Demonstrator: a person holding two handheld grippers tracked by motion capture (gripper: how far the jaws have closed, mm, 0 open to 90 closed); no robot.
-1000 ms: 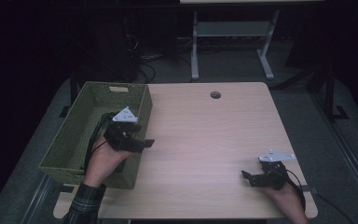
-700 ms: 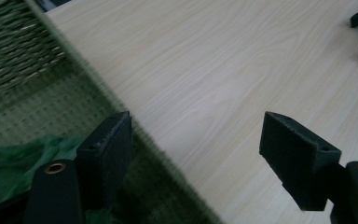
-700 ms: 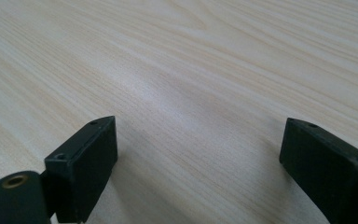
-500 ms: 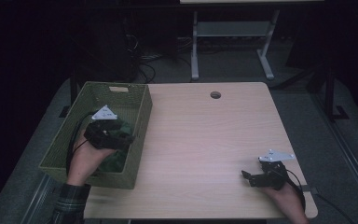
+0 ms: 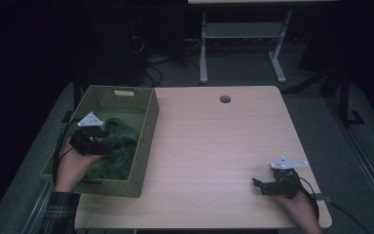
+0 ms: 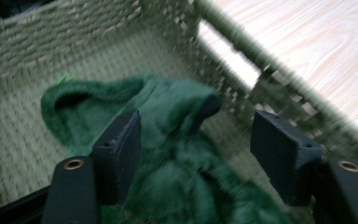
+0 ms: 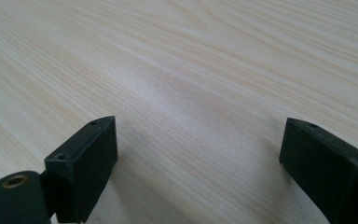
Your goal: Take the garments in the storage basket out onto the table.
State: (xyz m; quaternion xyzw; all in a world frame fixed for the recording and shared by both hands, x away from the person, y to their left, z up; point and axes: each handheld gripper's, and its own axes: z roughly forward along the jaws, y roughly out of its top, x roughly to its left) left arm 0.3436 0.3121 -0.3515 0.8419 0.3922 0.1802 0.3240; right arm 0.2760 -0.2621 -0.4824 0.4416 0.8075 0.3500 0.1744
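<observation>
Your left gripper sits inside the woven basket at the table's left edge, jaws just been closing w/ the green fleece cloth between them; pads straddle a fold, not yet clamped. Cloth lies bunched on the basket floor, toward the near-right wall. Your right gripper rests on the bare tabletop, near-right corner, jaws spread, nothing between.
</observation>
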